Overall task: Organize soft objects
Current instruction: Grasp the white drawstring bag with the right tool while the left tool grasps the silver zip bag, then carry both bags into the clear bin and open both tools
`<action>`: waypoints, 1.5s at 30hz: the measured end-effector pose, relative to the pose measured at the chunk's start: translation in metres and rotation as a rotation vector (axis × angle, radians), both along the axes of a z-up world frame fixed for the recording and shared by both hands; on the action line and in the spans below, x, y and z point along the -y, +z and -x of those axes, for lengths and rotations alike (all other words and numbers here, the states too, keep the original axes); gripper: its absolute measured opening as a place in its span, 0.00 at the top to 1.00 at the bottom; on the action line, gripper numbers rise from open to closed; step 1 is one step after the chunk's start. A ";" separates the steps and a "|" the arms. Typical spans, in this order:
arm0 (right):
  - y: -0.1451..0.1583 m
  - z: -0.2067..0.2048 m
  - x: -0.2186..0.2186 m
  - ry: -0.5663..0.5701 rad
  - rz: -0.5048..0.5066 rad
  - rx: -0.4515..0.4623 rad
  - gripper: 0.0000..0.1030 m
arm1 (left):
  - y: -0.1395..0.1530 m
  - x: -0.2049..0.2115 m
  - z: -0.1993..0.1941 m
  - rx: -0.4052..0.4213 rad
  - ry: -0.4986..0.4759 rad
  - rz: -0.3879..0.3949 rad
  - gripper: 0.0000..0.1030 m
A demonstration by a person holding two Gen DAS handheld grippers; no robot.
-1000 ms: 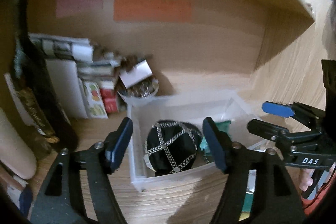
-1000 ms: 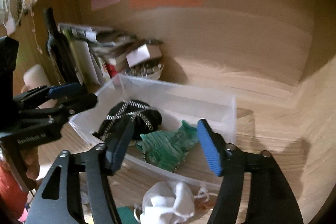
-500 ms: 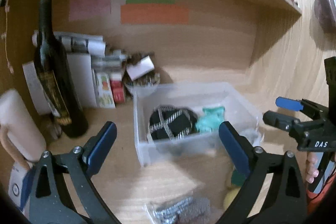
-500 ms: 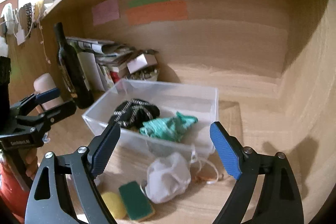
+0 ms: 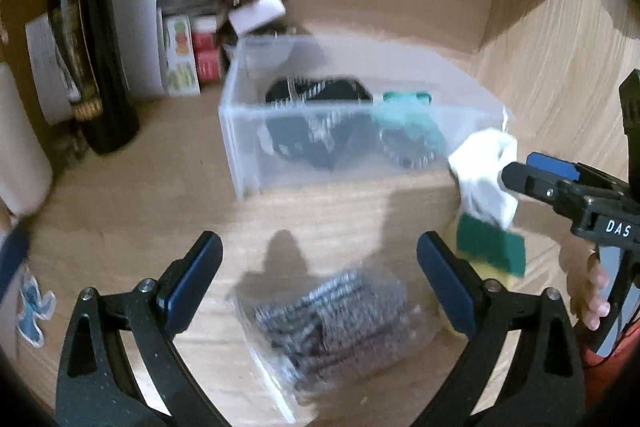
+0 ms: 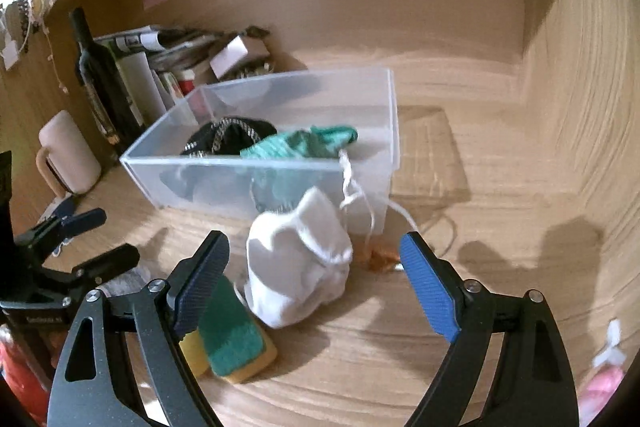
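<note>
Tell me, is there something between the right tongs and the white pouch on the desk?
Nothing visible. The right tongs are open and the white pouch lies directly ahead between the fingers. The green sponge lies to its left, beside the left finger. The clear bin stands behind the pouch.

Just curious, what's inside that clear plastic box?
Inside the clear box: a black cap with silver chains and a green knitted piece. Anything beneath them is covered.

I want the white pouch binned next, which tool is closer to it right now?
Right. The right tool is open with the white pouch just ahead between its fingers. The left tool sits farther off, over the bagged scourers.
</note>
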State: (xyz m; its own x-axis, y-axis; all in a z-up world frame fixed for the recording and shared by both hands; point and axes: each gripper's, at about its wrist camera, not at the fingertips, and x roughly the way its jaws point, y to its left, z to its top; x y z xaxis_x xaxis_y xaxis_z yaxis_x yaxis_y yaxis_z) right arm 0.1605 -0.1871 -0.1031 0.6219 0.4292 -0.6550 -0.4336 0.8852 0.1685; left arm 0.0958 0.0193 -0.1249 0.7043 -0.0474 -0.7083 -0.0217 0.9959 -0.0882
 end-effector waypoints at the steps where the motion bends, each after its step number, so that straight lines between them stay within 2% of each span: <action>1: -0.003 0.000 0.000 0.004 -0.002 -0.010 0.17 | -0.002 0.000 0.001 -0.010 0.001 0.002 0.04; 4: -0.006 0.002 0.001 0.002 -0.005 -0.017 0.21 | -0.013 0.001 0.004 -0.046 -0.011 0.014 0.04; 6: -0.008 0.000 -0.001 0.009 0.007 -0.023 0.31 | -0.016 0.002 0.008 -0.049 -0.014 0.009 0.04; 10: -0.016 -0.006 -0.005 0.037 0.023 -0.063 0.44 | -0.016 0.001 0.015 -0.038 -0.013 0.015 0.04; 12: -0.021 -0.007 -0.008 0.053 0.033 -0.082 0.55 | -0.017 0.001 0.017 -0.034 -0.014 0.021 0.05; 14: -0.024 -0.007 -0.010 0.058 0.048 -0.086 0.60 | -0.019 0.003 0.020 -0.032 -0.015 0.012 0.18; 18: -0.022 -0.005 -0.007 0.061 0.032 -0.080 0.68 | -0.019 0.001 0.022 -0.019 -0.018 0.008 0.36; 20: -0.020 -0.003 -0.005 0.055 0.020 -0.070 0.70 | -0.018 -0.002 0.021 -0.017 -0.020 0.017 0.47; 26: -0.006 0.004 0.002 0.038 -0.010 -0.017 0.71 | -0.011 -0.012 0.017 -0.003 0.002 0.086 0.61; 32: 0.016 0.010 0.005 0.036 -0.028 0.044 0.71 | 0.013 -0.012 0.013 0.066 -0.005 0.082 0.62; 38: 0.045 0.015 0.008 0.039 -0.057 0.130 0.71 | 0.060 -0.007 0.011 0.213 -0.029 0.045 0.62; 45: 0.077 0.014 0.004 0.035 -0.078 0.235 0.71 | 0.096 -0.014 -0.004 0.320 -0.017 0.057 0.62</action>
State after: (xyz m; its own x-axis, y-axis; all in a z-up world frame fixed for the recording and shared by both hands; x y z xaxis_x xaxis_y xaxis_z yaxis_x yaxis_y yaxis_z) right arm 0.1460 -0.1906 -0.0258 0.7370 0.4971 -0.4579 -0.4993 0.8571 0.1268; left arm 0.1002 0.0337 -0.0293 0.8895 -0.0942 -0.4471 0.0327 0.9891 -0.1435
